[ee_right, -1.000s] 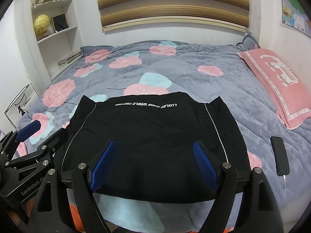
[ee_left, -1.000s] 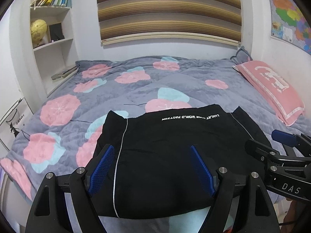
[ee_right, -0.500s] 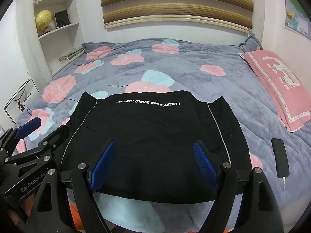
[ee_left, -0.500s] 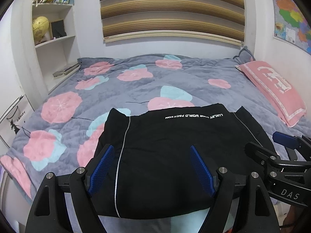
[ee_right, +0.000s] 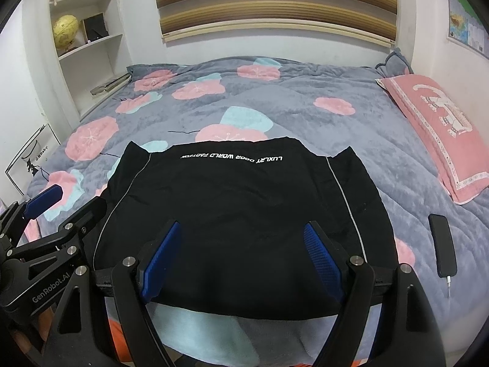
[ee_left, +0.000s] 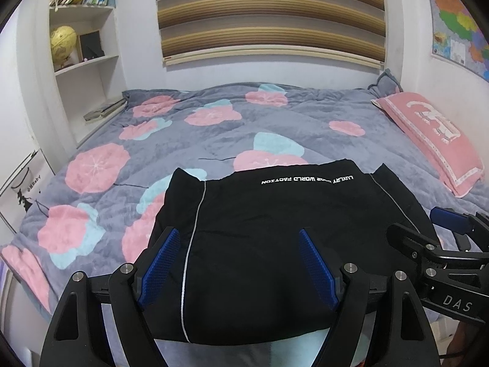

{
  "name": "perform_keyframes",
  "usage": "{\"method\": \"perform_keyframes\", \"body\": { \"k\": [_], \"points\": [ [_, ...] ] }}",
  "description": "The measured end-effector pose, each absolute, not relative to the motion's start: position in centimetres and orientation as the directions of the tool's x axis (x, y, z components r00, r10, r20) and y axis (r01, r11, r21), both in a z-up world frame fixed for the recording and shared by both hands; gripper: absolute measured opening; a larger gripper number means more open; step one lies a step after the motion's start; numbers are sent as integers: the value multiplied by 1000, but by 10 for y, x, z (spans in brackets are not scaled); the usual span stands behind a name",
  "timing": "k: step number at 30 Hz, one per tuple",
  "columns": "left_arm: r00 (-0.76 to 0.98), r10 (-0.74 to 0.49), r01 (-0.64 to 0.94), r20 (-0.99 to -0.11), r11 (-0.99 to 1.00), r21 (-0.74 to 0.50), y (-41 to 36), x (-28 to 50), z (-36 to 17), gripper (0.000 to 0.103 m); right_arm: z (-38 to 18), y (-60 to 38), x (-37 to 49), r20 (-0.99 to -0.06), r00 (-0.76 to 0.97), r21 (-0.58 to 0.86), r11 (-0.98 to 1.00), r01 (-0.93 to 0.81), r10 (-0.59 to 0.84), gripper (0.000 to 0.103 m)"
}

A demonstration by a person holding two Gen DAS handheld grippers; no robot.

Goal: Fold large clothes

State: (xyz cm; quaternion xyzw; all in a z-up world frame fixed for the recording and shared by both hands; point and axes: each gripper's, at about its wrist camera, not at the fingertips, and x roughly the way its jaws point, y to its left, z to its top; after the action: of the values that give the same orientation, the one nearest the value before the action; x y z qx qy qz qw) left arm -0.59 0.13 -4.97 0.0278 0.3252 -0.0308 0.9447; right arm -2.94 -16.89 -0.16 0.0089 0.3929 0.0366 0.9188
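A black garment [ee_left: 275, 223] [ee_right: 238, 208] with white side piping and a white line of lettering lies folded flat on the near part of the bed. My left gripper [ee_left: 238, 263] hovers over its near left part, open, nothing between the blue pads. My right gripper [ee_right: 241, 260] hangs over its near middle, open and empty too. Each gripper shows in the other's view: the right gripper [ee_left: 440, 244] at the right edge, the left gripper [ee_right: 52, 214] at the left edge, both beside the garment.
A grey quilt [ee_left: 214, 128] with pink and blue flowers covers the bed. A pink pillow [ee_right: 440, 128] lies at the right, a black phone [ee_right: 443, 247] with a cable right of the garment. White shelves [ee_left: 85, 61] with a globe and books stand at the left wall.
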Motion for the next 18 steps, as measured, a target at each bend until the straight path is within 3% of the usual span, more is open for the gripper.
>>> {"method": "perform_keyframes", "body": {
  "k": [18],
  "points": [
    [761,-26,79,-648,996,52,0,10,-62,81,-15,-170,-14,-746,663,41,998,-43,59,84]
  ]
}}
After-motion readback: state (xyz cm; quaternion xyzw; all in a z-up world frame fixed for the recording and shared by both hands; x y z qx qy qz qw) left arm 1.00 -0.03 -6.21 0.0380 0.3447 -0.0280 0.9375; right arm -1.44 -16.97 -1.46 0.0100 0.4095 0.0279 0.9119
